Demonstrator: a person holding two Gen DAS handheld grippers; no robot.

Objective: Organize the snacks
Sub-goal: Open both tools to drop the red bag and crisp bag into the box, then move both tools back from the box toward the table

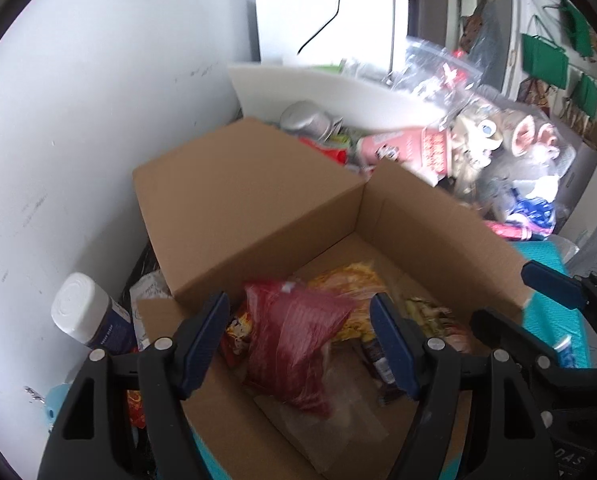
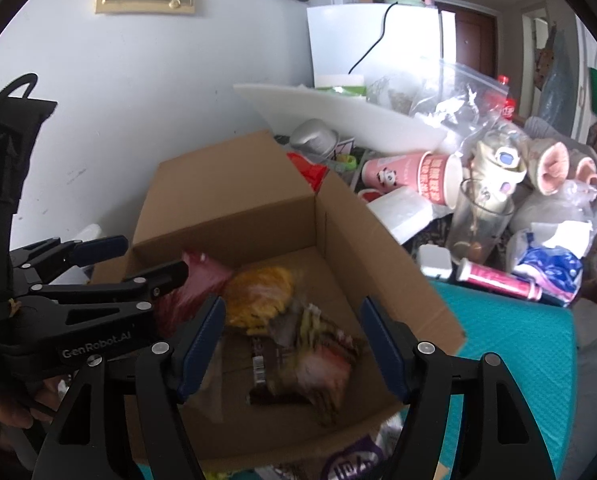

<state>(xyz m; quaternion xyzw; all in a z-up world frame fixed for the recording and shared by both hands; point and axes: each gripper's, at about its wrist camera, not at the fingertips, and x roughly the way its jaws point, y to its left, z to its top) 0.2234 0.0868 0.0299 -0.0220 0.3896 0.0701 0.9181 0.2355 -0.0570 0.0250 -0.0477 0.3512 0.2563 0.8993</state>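
Observation:
An open cardboard box [image 1: 234, 200] [image 2: 226, 184] sits on a teal mat against the wall. Inside lie a red snack bag [image 1: 294, 340] [image 2: 194, 288], a yellow snack bag [image 1: 350, 280] [image 2: 258, 296] and a brown-green snack packet [image 2: 310, 356] [image 1: 430, 312]. My left gripper [image 1: 298, 340] hovers open over the red bag, its jaws wide apart and holding nothing. My right gripper [image 2: 292, 344] is open over the brown-green packet, empty. The left gripper also shows in the right wrist view [image 2: 134, 256], at the box's left rim.
A white-capped bottle [image 1: 86, 312] stands left of the box. Behind the box are a pink paper cup [image 2: 414, 176], a white tray [image 2: 338, 112], plastic bags, a plush toy [image 2: 554, 172] and a white fridge [image 2: 370, 40]. A purple packet [image 2: 354, 460] lies at the box's near side.

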